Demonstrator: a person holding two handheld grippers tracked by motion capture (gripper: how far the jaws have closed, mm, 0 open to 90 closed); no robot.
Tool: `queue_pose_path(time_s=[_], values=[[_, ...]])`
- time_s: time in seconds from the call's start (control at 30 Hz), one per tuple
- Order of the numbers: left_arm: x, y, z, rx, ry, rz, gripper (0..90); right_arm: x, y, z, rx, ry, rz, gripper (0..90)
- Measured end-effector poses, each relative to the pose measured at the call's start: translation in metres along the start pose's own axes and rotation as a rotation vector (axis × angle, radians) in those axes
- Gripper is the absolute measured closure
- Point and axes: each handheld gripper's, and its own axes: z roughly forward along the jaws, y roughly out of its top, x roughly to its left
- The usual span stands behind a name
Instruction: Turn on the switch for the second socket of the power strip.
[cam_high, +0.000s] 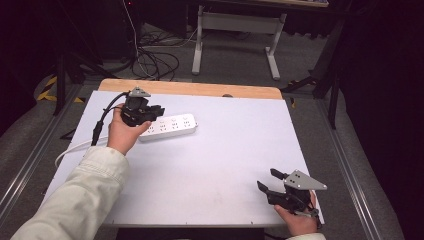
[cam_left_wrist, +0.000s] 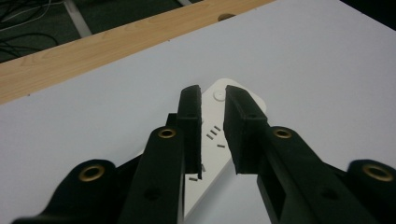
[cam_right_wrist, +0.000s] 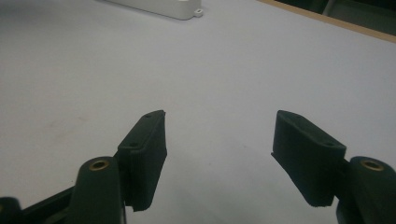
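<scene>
My left tongs (cam_left_wrist: 212, 135) clench the white power strip (cam_high: 170, 126) far left on the bench (cam_high: 225, 150), while my right tongs (cam_right_wrist: 219, 158) gape released near right.

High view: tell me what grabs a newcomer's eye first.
The long white plastic power strip at the far left of the white table, with the left gripper closing around its near end. The right gripper rests open at the near right corner.
</scene>
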Motion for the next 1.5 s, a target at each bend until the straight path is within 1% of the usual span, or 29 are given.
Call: queue_pose_path(time_s=[0.03, 0.07, 0.1, 0.13, 0.2, 0.27, 0.3, 0.33, 0.37, 0.4, 0.43, 0.5, 0.57, 0.6, 0.63, 0.73, 0.8, 0.83, 0.87, 0.9, 0.93, 0.97, 1.0, 1.1, 1.27, 1.3, 1.37, 1.5], values=[[0.001, 0.000, 0.001, 0.000, 0.004, -0.008, 81.5, 0.000, 0.000, 0.000, 0.000, 0.000, 0.000, 35.5], [0.003, 0.000, 0.003, 0.004, 0.004, -0.007, 84.2, 0.000, 0.000, 0.000, 0.000, -0.001, 0.001, 35.5], [0.003, -0.001, 0.004, 0.010, 0.004, -0.021, 87.1, 0.000, 0.000, 0.000, -0.001, -0.001, 0.001, 35.5], [0.005, -0.001, 0.006, 0.009, 0.000, -0.024, 89.4, -0.001, -0.001, -0.001, -0.002, -0.001, 0.002, 35.5], [0.007, -0.002, 0.009, 0.015, -0.004, -0.029, 89.6, -0.001, -0.001, -0.001, -0.004, -0.002, 0.003, 35.5], [0.009, -0.003, 0.011, 0.023, 0.002, -0.033, 89.6, -0.001, -0.001, -0.001, -0.003, -0.002, 0.004, 35.5], [0.010, -0.004, 0.013, 0.026, 0.008, -0.027, 89.6, -0.001, -0.001, -0.001, -0.003, -0.001, 0.004, 35.5], [0.010, -0.004, 0.014, 0.029, 0.004, -0.036, 89.7, -0.001, -0.001, -0.001, -0.004, -0.001, 0.004, 35.5], [0.012, -0.005, 0.015, 0.026, 0.010, -0.027, 89.6, -0.001, -0.001, -0.001, -0.004, -0.002, 0.004, 35.5], [0.012, -0.005, 0.017, 0.026, 0.009, -0.038, 89.7, -0.001, -0.001, -0.001, -0.004, -0.001, 0.004, 35.5], [0.013, -0.006, 0.018, 0.026, 0.018, -0.027, 89.7, -0.001, -0.001, -0.001, -0.004, -0.002, 0.003, 35.5], [0.014, -0.007, 0.021, 0.034, 0.026, -0.019, 89.6, -0.001, -0.001, -0.001, -0.004, -0.002, 0.004, 35.5], [0.016, -0.009, 0.025, 0.034, 0.021, -0.008, 89.7, -0.001, -0.001, -0.001, -0.003, -0.002, 0.004, 35.5], [0.015, -0.011, 0.027, 0.037, 0.020, -0.010, 89.7, -0.001, -0.001, -0.001, -0.002, -0.003, 0.004, 35.5], [0.017, -0.011, 0.028, 0.036, 0.020, 0.010, 89.7, -0.001, -0.001, -0.001, -0.002, -0.003, 0.004, 35.5], [0.019, -0.013, 0.032, 0.035, 0.024, 0.041, 89.7, -0.001, -0.002, -0.002, -0.005, -0.003, 0.005, 35.5], [0.019, -0.015, 0.034, 0.039, 0.027, 0.052, 89.7, -0.002, -0.002, -0.002, -0.007, -0.001, 0.006, 35.5], [0.019, -0.016, 0.036, 0.042, 0.012, 0.036, 89.7, -0.002, -0.002, -0.002, -0.007, 0.000, 0.005, 35.5], [0.019, -0.017, 0.038, 0.043, 0.011, 0.029, 89.7, -0.002, -0.002, -0.002, -0.007, -0.001, 0.004, 35.5], [0.020, -0.017, 0.039, 0.044, 0.013, 0.031, 89.7, -0.002, -0.002, -0.002, -0.007, 0.000, 0.004, 35.5], [0.020, -0.018, 0.040, 0.047, 0.008, 0.018, 89.7, -0.002, -0.002, -0.002, -0.007, 0.000, 0.003, 35.5], [0.022, -0.018, 0.041, 0.048, 0.021, 0.027, 89.7, -0.002, -0.002, -0.002, -0.007, 0.000, 0.003, 35.5], [0.021, -0.019, 0.043, 0.054, 0.014, 0.006, 89.7, -0.002, -0.002, -0.002, -0.007, 0.001, 0.003, 35.5], [0.022, -0.021, 0.046, 0.070, 0.036, 0.013, 89.7, -0.002, -0.002, -0.002, -0.007, 0.002, 0.003, 35.3], [0.023, -0.025, 0.052, 0.092, 0.042, 0.005, 89.8, -0.002, -0.002, -0.002, -0.005, 0.001, 0.003, 35.4], [0.023, -0.026, 0.053, 0.096, 0.031, -0.001, 89.8, -0.002, -0.002, -0.002, -0.006, 0.002, 0.003, 35.3], [0.023, -0.026, 0.055, 0.100, 0.043, 0.010, 89.8, -0.002, -0.002, -0.002, -0.006, 0.003, 0.003, 35.4], [0.022, -0.027, 0.057, 0.115, 0.041, 0.006, 89.8, -0.002, -0.002, -0.002, -0.006, 0.006, 0.002, 35.3]])
